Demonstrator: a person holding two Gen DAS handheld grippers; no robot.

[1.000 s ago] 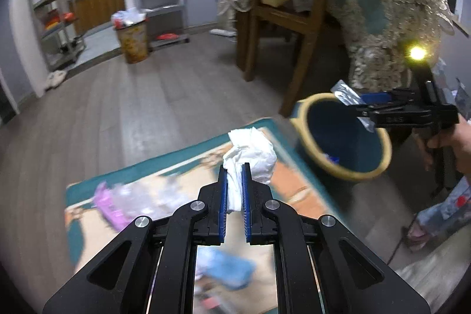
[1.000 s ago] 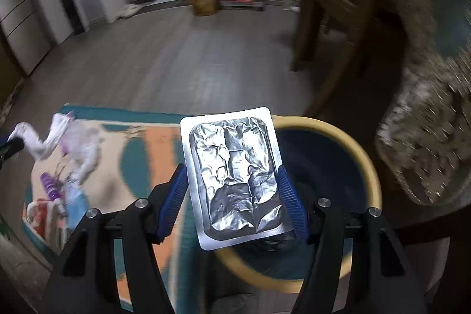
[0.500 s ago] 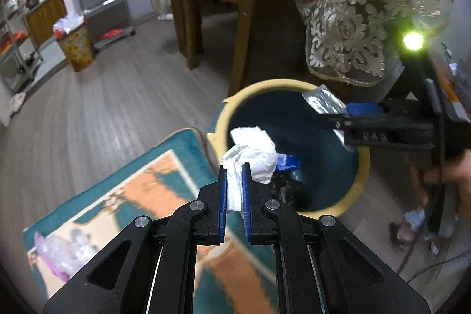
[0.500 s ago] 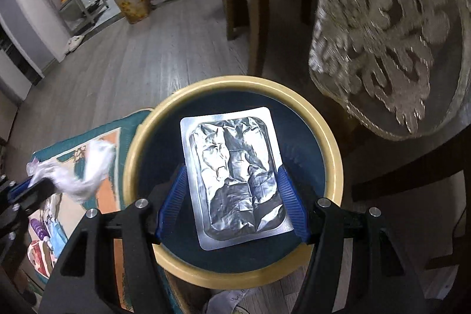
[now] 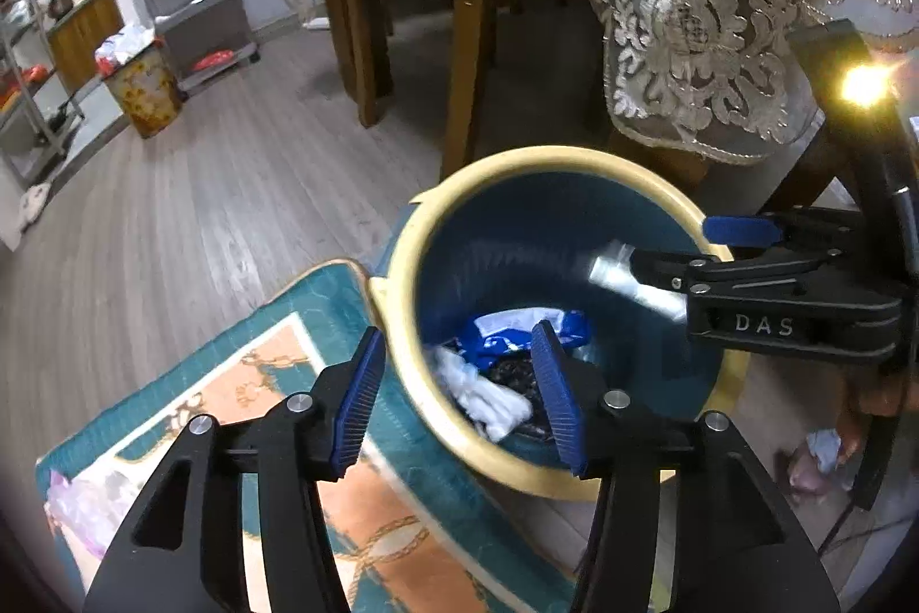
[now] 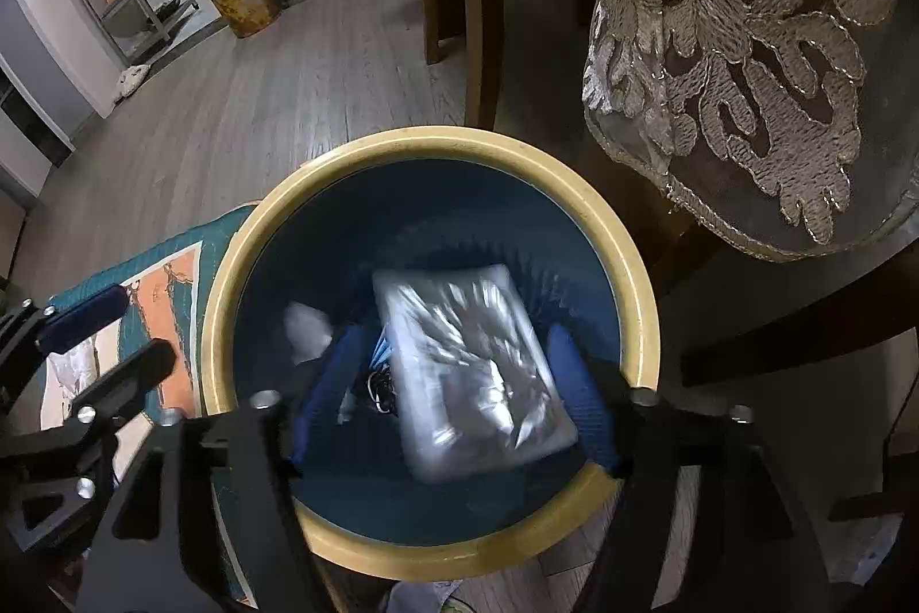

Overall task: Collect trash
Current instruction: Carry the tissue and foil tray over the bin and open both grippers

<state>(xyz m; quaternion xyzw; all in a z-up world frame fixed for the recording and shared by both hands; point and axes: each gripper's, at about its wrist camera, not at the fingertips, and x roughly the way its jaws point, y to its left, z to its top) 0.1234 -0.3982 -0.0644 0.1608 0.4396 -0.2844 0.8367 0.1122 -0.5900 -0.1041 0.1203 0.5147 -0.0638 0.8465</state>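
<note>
Both grippers hang over the yellow-rimmed blue bin (image 5: 402, 268), which stands on the wood floor (image 5: 201, 211) beside the teal and orange rug (image 5: 287, 337). The left gripper (image 5: 459, 394) has its blue pads spread wide with nothing between them; a crumpled white tissue (image 5: 482, 394) lies inside the bin beside a blue wrapper (image 5: 517, 331). The right gripper (image 6: 454, 400) is also spread apart, and the foil tray (image 6: 471, 371) sits blurred between its fingers, apparently loose and inside the bin's mouth, though contact is hard to judge. A lace tablecloth (image 6: 746, 38) hangs near the bin, next to a wooden chair (image 5: 459, 10).
</note>
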